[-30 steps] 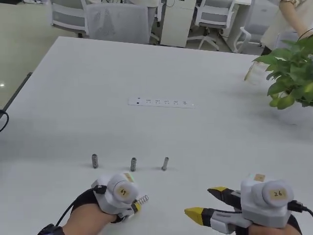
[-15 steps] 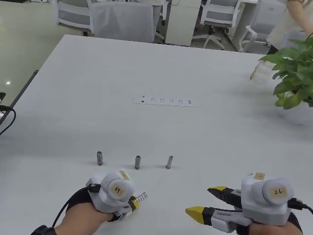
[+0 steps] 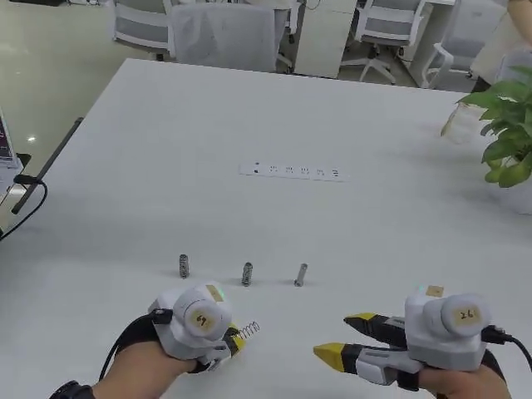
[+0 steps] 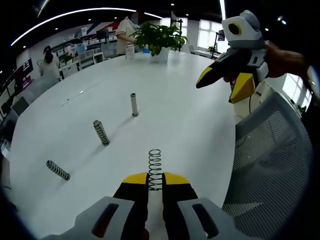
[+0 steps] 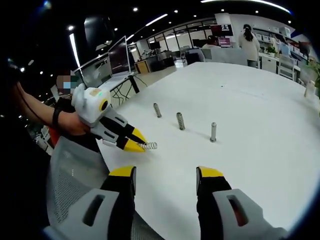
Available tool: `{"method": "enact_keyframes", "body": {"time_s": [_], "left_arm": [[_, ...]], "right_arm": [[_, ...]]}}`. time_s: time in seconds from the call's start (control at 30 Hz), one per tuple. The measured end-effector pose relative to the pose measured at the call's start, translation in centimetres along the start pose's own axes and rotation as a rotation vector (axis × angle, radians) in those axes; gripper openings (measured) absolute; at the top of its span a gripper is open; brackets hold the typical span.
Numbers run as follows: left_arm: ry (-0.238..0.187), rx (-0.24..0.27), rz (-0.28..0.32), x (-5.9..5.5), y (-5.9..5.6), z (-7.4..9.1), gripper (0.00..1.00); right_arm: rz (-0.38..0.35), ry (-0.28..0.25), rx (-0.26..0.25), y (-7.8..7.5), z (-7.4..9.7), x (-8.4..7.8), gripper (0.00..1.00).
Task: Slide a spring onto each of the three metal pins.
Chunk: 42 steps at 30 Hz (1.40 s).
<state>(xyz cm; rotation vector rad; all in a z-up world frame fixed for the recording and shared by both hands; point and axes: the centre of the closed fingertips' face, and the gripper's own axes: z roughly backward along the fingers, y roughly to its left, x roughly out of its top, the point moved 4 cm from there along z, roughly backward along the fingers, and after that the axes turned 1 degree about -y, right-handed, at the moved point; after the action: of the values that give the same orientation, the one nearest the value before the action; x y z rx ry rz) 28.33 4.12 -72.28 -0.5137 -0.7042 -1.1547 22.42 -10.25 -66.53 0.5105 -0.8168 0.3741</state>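
Note:
Three short metal pins stand in a row on the white table [image 3: 349,108]. The left pin [image 3: 184,266] and middle pin [image 3: 247,273] each carry a spring. The right pin [image 3: 301,274] is bare, as seen in the left gripper view [image 4: 133,104]. My left gripper [image 3: 236,337] is shut on the end of a loose spring [image 3: 249,330] that sticks out past its yellow tips [image 4: 155,169], a short way in front of the middle pin. My right gripper [image 3: 342,336] hangs open near the table's front edge, with nothing between its jaws [image 5: 166,172].
A white power strip [image 3: 291,171] lies mid-table beyond the pins. A potted plant [image 3: 509,137] stands at the far right. Office chairs [image 3: 223,37] line the far edge, and a cable [image 3: 21,204] hangs off the left side.
The head camera has shifted, so the whole scene sits further right. My left gripper still holds the spring, and both grippers have barely moved relative to the pins.

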Motion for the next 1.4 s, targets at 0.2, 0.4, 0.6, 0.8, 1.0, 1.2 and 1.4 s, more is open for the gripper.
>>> {"method": "enact_keyframes", "body": {"time_s": [0.2,0.4,0.6,0.8,1.0,1.2,1.4], "left_arm": [[-0.016,-0.002,-0.011,0.6,-0.4,0.5,0.02],[-0.032,-0.005,-0.035,1.4,-0.6,1.1,0.02],[-0.049,-0.006,-0.051,2.2,-0.7,1.4,0.02],[-0.063,-0.022,-0.095,2.9,-1.4,1.6,0.02],[-0.078,-0.034,-0.116,3.4,-2.0,1.7,0.02],[-0.091,-0.044,-0.139,4.0,-2.5,1.9,0.02],[-0.101,-0.065,-0.165,4.2,-3.2,2.0,0.02]], "right_arm": [[0.004,0.021,0.054,0.7,-1.8,0.0,0.43],[0.017,0.026,0.114,1.4,-3.1,0.5,0.37],[0.026,0.034,0.139,1.4,-3.9,0.9,0.35],[0.030,0.033,0.181,1.8,-4.4,1.2,0.28],[0.034,0.055,0.218,2.0,-4.8,1.0,0.27],[0.032,0.068,0.240,2.1,-5.0,0.7,0.26],[0.020,0.073,0.260,2.2,-5.1,0.6,0.25]]}}
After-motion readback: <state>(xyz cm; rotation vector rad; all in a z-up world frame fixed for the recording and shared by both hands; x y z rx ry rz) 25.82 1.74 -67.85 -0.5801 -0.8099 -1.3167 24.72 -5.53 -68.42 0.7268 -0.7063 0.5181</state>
